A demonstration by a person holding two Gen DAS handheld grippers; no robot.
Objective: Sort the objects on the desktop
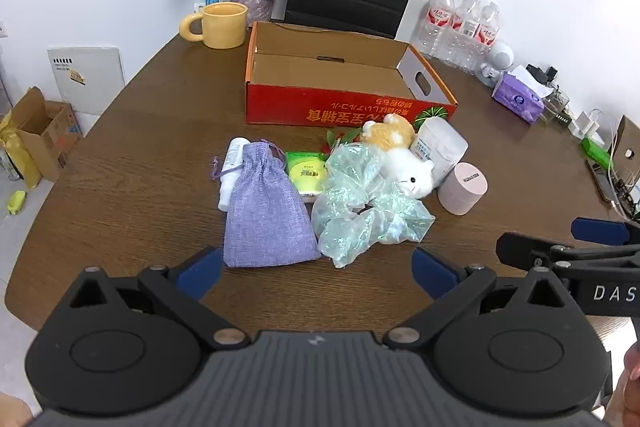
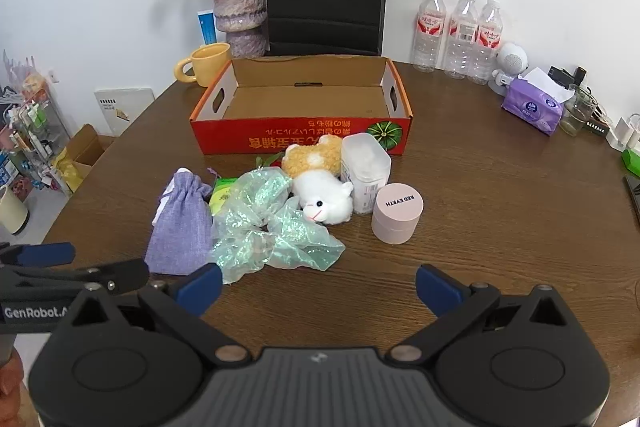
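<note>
The left gripper (image 1: 316, 273) is held with its jaws spread wide and nothing between them; the purple drawstring pouch (image 1: 266, 205) and the crumpled green plastic bag (image 1: 366, 213) lie just ahead of its fingertips. The right gripper (image 2: 318, 287) is likewise spread and empty, with the pink jar (image 2: 396, 213) and plush toy (image 2: 322, 189) ahead. The red cardboard box (image 2: 300, 137) is seen beyond the pile.

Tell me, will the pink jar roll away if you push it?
Probably not while upright: the pink jar stands on its flat base on the table, lid up. It looks squat, so it should slide rather than tip. Knocked onto its round side, it could roll. Its smooth wall may be slippery.
</note>
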